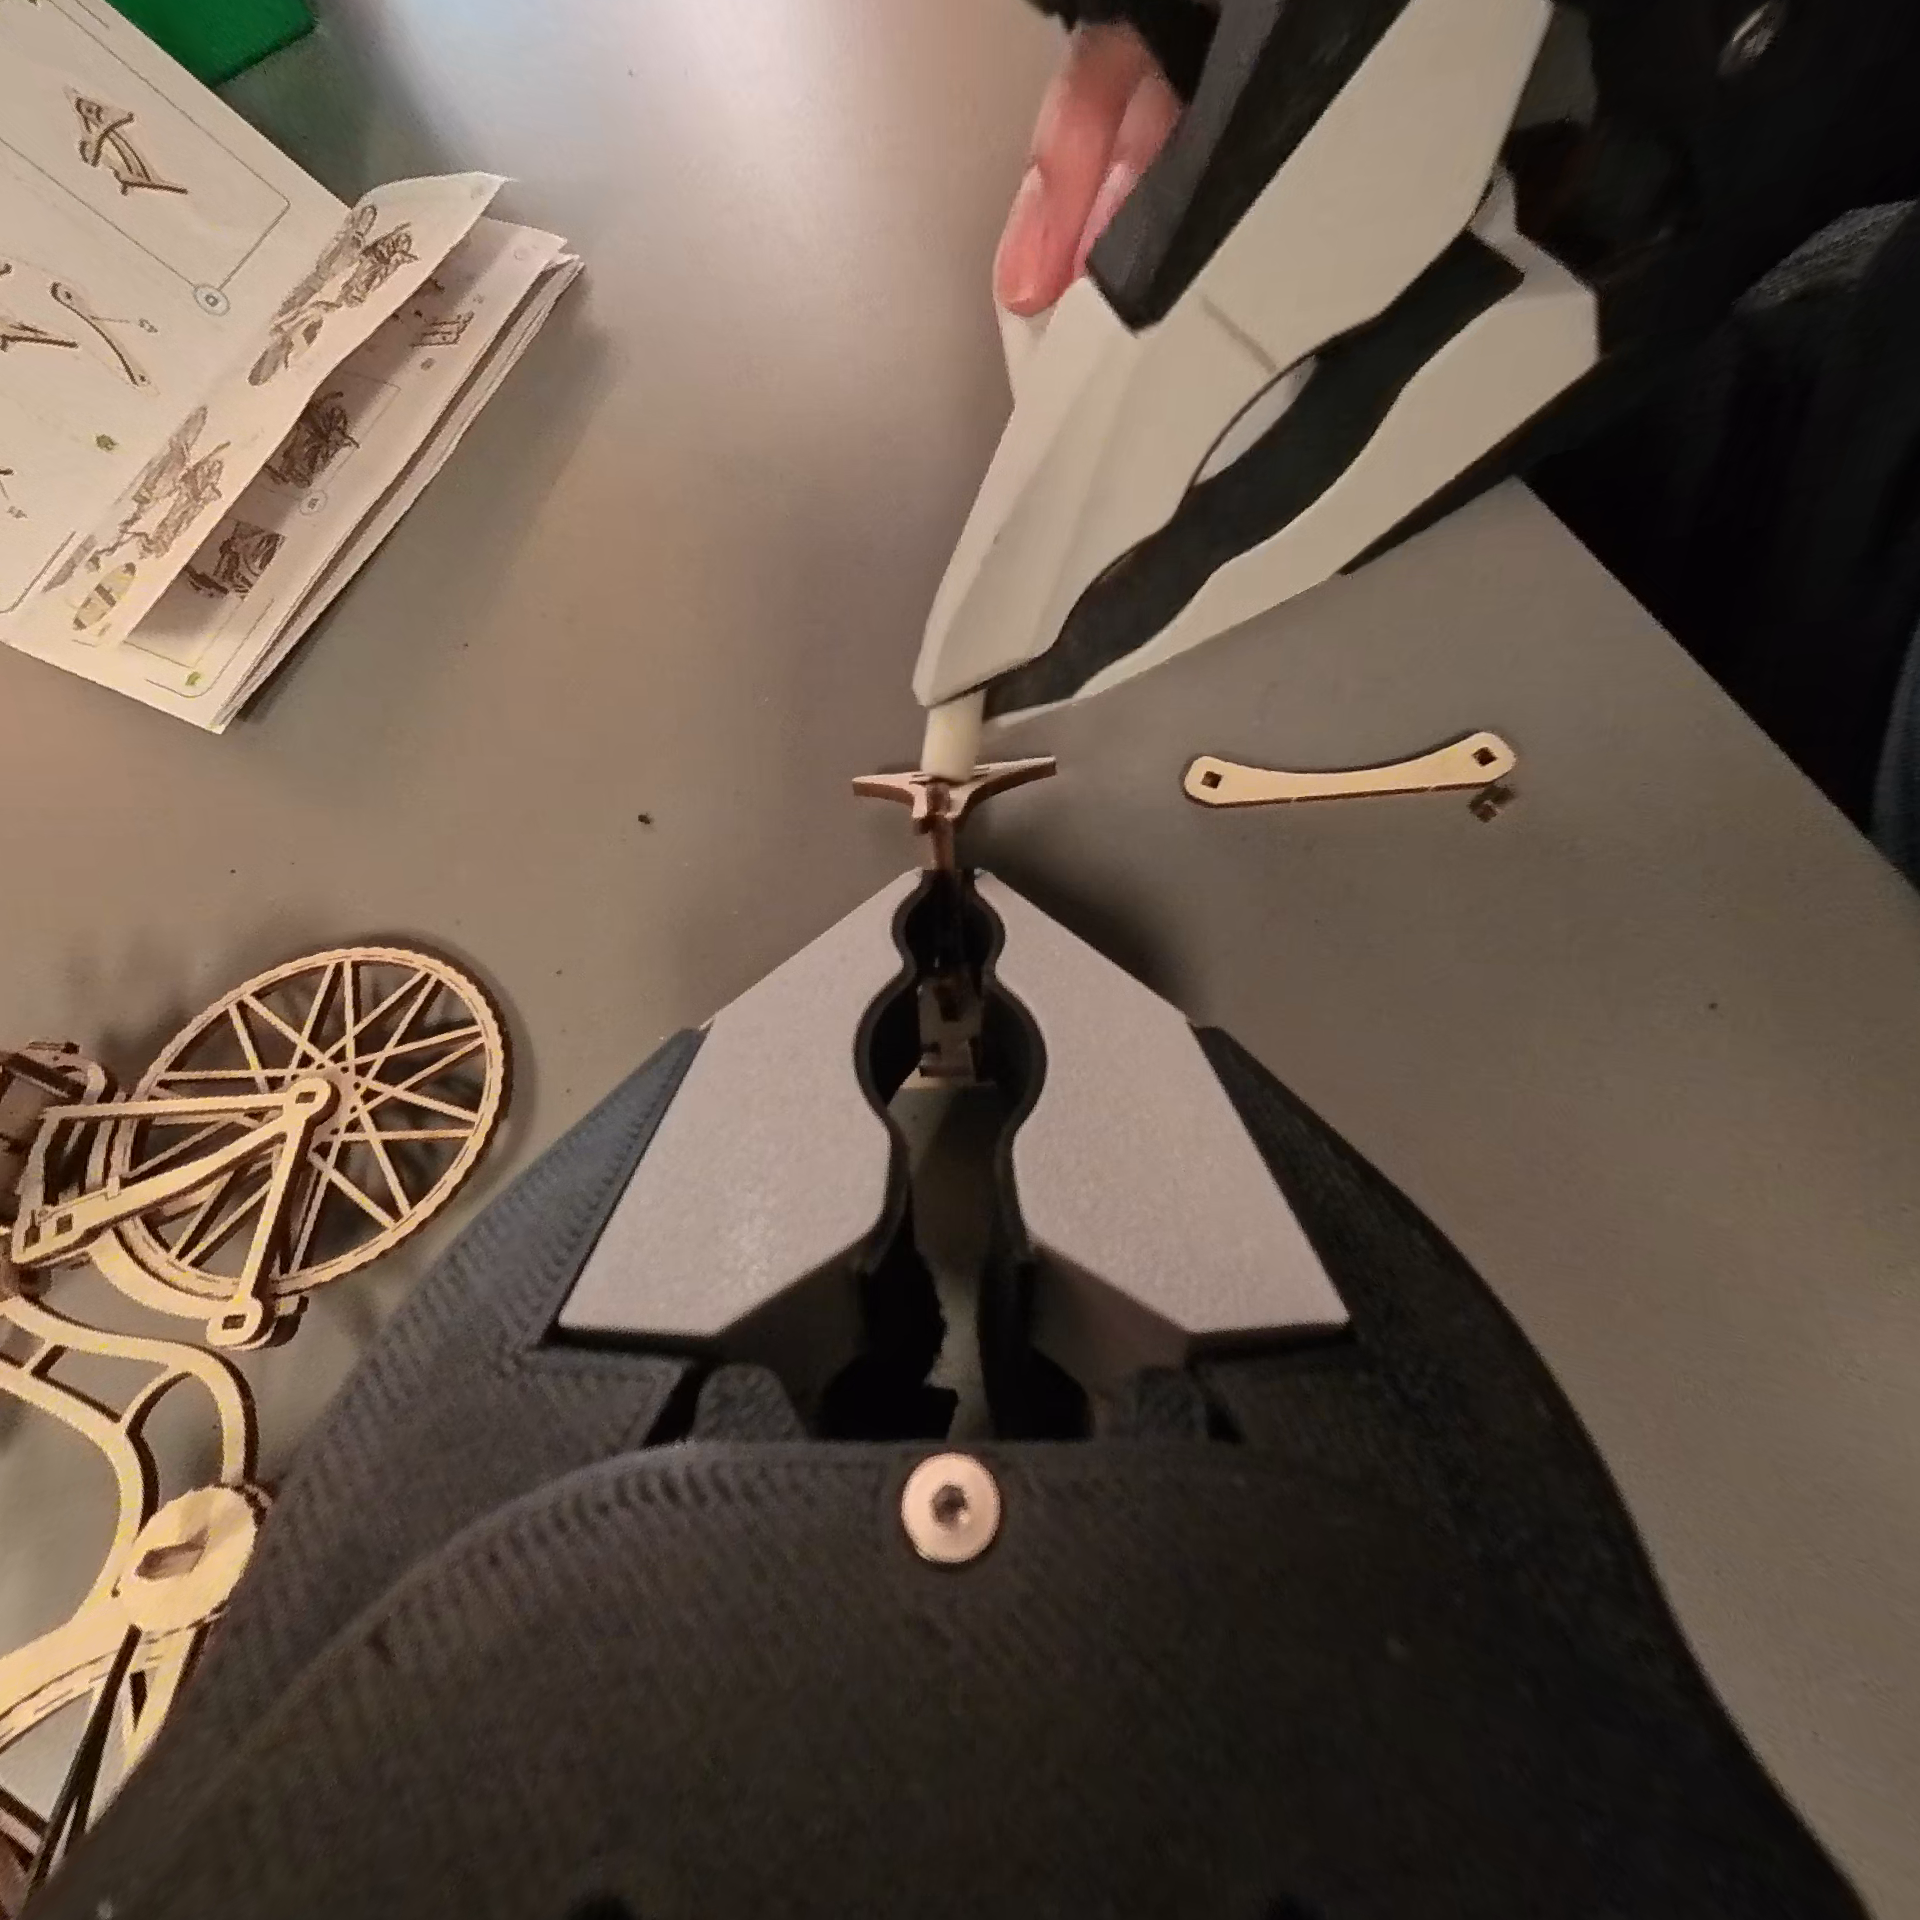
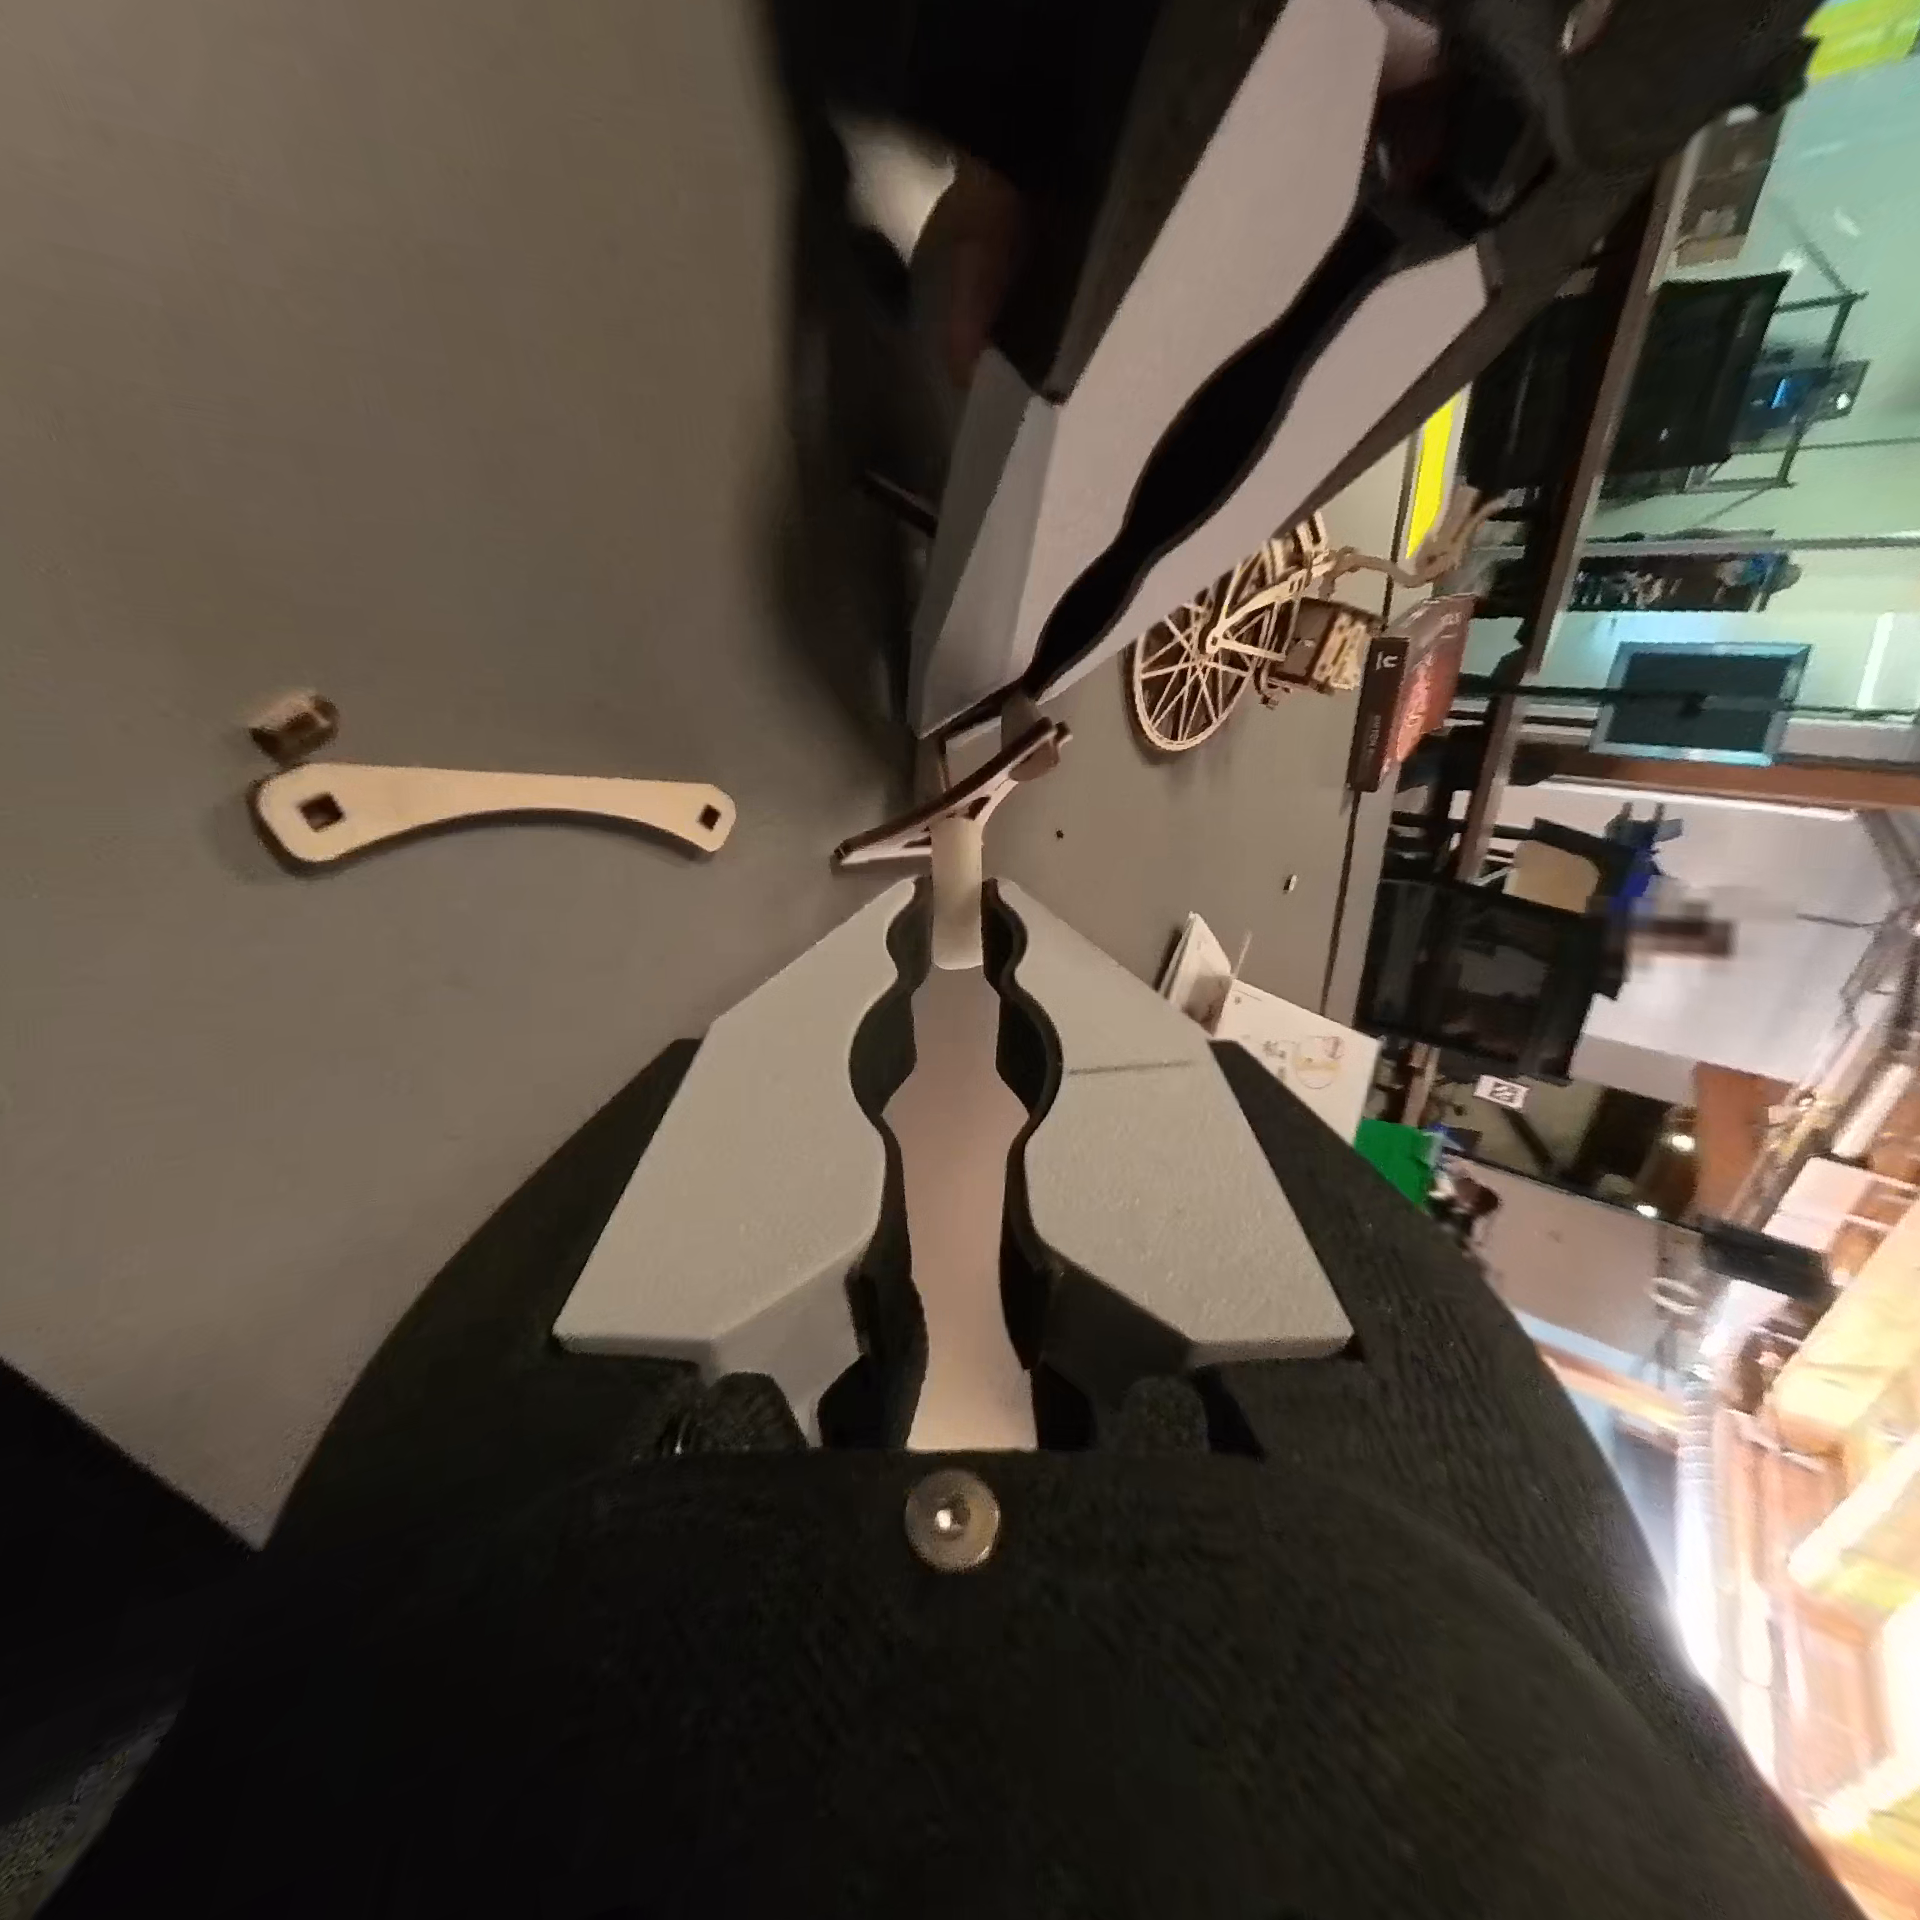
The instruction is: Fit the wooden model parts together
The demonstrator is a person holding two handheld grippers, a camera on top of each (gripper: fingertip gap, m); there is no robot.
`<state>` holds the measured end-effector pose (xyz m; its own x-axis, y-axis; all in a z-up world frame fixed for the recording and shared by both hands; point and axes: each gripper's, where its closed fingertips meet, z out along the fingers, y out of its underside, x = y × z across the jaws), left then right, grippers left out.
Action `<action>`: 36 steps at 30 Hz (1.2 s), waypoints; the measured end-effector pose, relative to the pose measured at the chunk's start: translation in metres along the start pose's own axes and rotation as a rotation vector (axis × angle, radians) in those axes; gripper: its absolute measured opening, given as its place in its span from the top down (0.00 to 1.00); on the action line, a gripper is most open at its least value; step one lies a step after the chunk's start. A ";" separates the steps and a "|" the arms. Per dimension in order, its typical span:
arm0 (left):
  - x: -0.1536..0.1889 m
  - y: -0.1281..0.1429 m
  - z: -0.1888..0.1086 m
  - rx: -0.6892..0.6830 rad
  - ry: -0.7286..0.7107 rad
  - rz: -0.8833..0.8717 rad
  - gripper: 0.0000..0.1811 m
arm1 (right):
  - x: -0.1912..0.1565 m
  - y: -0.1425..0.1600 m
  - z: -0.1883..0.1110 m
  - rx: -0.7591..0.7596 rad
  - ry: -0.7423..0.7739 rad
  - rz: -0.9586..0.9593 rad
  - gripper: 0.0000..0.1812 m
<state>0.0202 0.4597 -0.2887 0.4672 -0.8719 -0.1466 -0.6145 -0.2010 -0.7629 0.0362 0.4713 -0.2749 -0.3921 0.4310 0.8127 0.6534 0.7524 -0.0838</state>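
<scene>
My left gripper (image 1: 948,883) is closed on the stem of a small T-shaped wooden piece (image 1: 951,784); my right gripper (image 2: 956,894) pinches a white stick (image 2: 956,883), its tip pressed to the piece's crossbar. The piece hangs above the grey table (image 1: 727,520), stem pointing away from me, crossbar running left to right. Thin laser-cut ply, I judge: light, stiff, brittle, best gripped on the stem. A curved wooden link (image 1: 1351,774) lies to the right.

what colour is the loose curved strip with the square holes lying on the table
Pale, light wood with darker brown edges; the curved strip shows best in the right wrist view.
</scene>
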 end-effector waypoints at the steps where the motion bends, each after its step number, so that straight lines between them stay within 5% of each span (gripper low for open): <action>1: 0.000 0.000 0.000 0.000 0.000 0.000 0.98 | 0.000 0.002 0.001 -0.012 0.004 -0.026 0.96; 36: 0.000 0.000 0.000 0.001 0.000 0.003 0.99 | 0.000 -0.003 -0.001 0.010 0.021 -0.162 0.96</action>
<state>0.0206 0.4595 -0.2885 0.4650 -0.8727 -0.1486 -0.6154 -0.1980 -0.7629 0.0349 0.4687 -0.2747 -0.4782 0.2929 0.8280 0.5763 0.8161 0.0441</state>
